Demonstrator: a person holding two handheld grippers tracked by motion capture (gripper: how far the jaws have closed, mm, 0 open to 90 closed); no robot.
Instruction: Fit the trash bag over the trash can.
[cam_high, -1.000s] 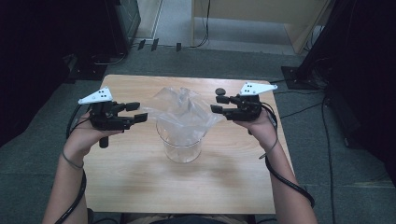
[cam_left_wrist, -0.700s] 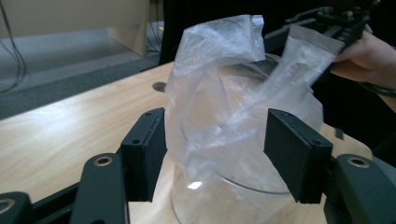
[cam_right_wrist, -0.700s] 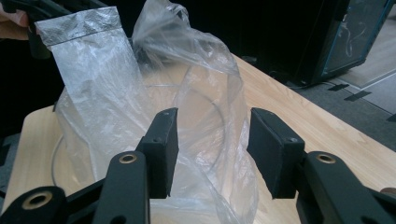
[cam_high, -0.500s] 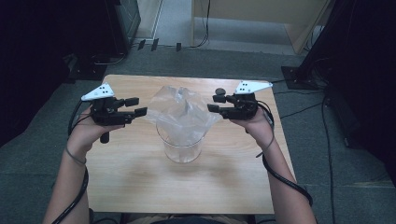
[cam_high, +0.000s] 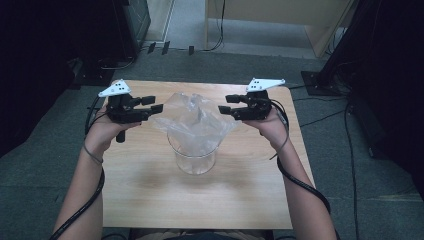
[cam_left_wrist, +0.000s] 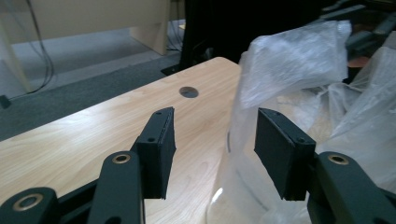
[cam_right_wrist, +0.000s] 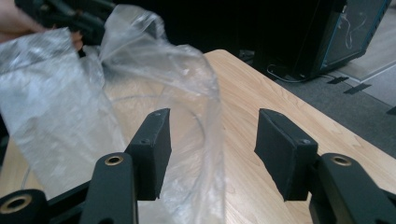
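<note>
Both hand-held grippers (cam_high: 157, 104) (cam_high: 227, 103) retreated, flanking bag (cam_high: 192, 122).

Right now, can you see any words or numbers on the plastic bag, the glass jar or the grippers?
None: no word, number, label or sign can be read.
The plastic bag is clear and unprinted.
The glass jar bears no label.
The left gripper and right gripper show only small holes in their plates.
</note>
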